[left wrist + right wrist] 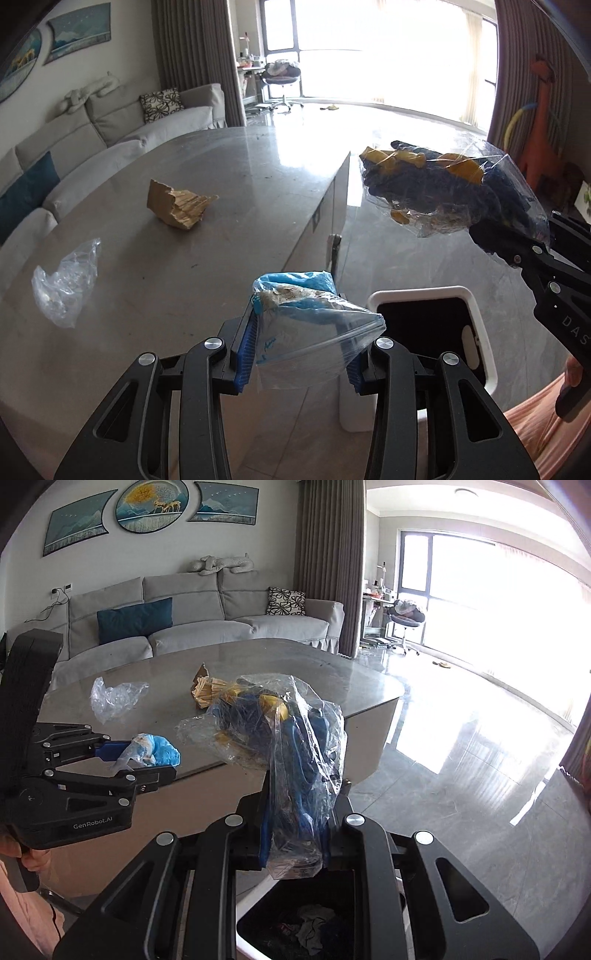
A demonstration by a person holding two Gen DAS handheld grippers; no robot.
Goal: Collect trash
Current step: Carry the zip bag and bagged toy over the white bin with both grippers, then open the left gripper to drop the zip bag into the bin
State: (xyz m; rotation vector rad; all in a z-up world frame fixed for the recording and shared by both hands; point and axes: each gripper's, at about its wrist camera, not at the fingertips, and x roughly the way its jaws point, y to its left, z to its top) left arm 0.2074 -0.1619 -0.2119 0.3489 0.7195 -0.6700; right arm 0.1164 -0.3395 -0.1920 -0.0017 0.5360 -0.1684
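Your right hand-held gripper [293, 834] pinches a clear bag of dark scraps [295, 738] above the bin [295, 923], your left hand-held gripper [299, 354] clamps a zip bag [310, 317], while crumpled plastic [66, 284] and torn cardboard [177, 206] remain on the surface [221, 166].

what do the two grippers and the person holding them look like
Both are matte black linkage frames with silver pivot bolts and blue ribbed pads. The left gripper reads "GenRobot.AI" in white on its side; the right gripper shows the white letters "DAS". No cables are visible. The person's clothing is pale pink.
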